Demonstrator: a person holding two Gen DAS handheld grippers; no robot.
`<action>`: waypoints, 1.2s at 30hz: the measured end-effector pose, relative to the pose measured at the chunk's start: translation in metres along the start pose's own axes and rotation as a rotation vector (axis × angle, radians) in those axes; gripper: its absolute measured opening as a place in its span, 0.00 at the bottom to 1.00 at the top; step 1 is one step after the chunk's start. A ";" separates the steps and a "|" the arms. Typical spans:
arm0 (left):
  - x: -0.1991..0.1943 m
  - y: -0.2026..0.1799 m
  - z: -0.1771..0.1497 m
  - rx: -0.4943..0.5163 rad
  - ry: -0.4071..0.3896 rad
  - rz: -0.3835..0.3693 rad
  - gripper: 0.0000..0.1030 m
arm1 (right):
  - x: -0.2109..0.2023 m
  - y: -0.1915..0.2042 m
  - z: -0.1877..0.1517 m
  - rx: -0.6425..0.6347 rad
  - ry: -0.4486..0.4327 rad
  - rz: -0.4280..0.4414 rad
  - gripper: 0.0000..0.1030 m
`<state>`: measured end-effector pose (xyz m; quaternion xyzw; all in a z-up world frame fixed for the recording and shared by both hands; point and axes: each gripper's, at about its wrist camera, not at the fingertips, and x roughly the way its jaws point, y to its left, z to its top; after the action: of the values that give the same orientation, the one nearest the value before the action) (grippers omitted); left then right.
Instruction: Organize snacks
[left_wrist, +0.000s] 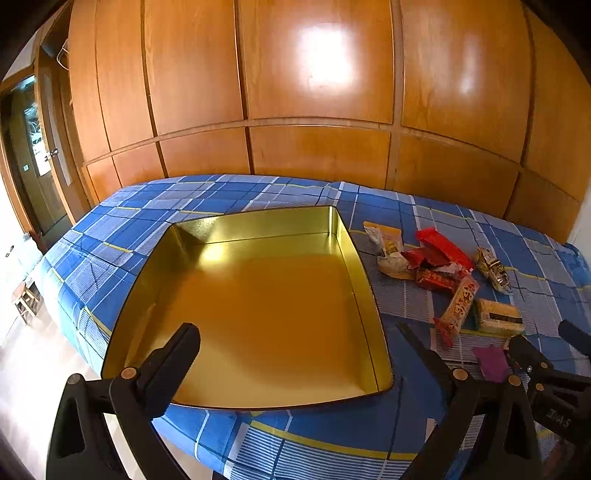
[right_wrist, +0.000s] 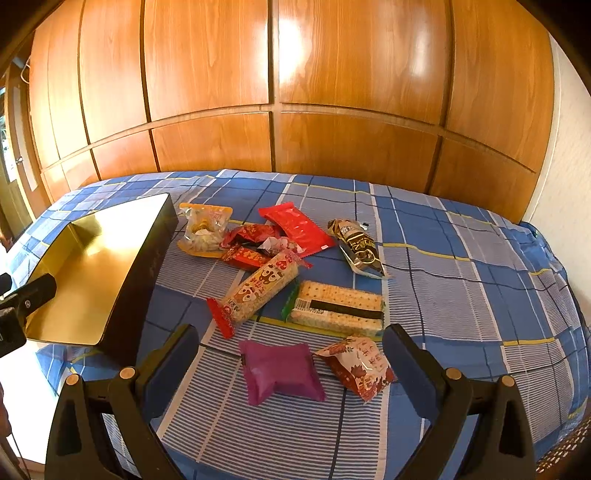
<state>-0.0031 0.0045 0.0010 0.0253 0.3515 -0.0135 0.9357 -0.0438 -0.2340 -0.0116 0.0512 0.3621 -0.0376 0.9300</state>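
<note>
While the tin (left_wrist: 258, 306) lay bare on the bed (right_wrist: 461, 280), every snack (right_wrist: 280, 373) sat beside it; left gripper (left_wrist: 295, 332) and right gripper (right_wrist: 291, 343) hung spread, holding nothing, so nothing looked sorted yet

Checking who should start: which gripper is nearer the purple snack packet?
Right. The right gripper hangs open directly over the purple packet, jaws either side of it. The left gripper is open over the gold tin, off to the packet's left.
</note>
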 end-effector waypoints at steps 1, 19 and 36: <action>0.000 -0.001 -0.001 0.002 0.000 -0.002 1.00 | -0.001 0.001 0.001 -0.002 -0.005 -0.007 0.98; -0.006 -0.017 -0.002 0.058 -0.007 -0.044 1.00 | -0.017 0.003 0.010 -0.029 -0.059 -0.048 0.98; -0.009 -0.030 -0.002 0.106 -0.005 -0.067 1.00 | -0.023 0.001 0.014 -0.021 -0.083 -0.054 0.98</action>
<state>-0.0125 -0.0255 0.0037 0.0632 0.3485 -0.0637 0.9330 -0.0515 -0.2345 0.0144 0.0300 0.3246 -0.0609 0.9434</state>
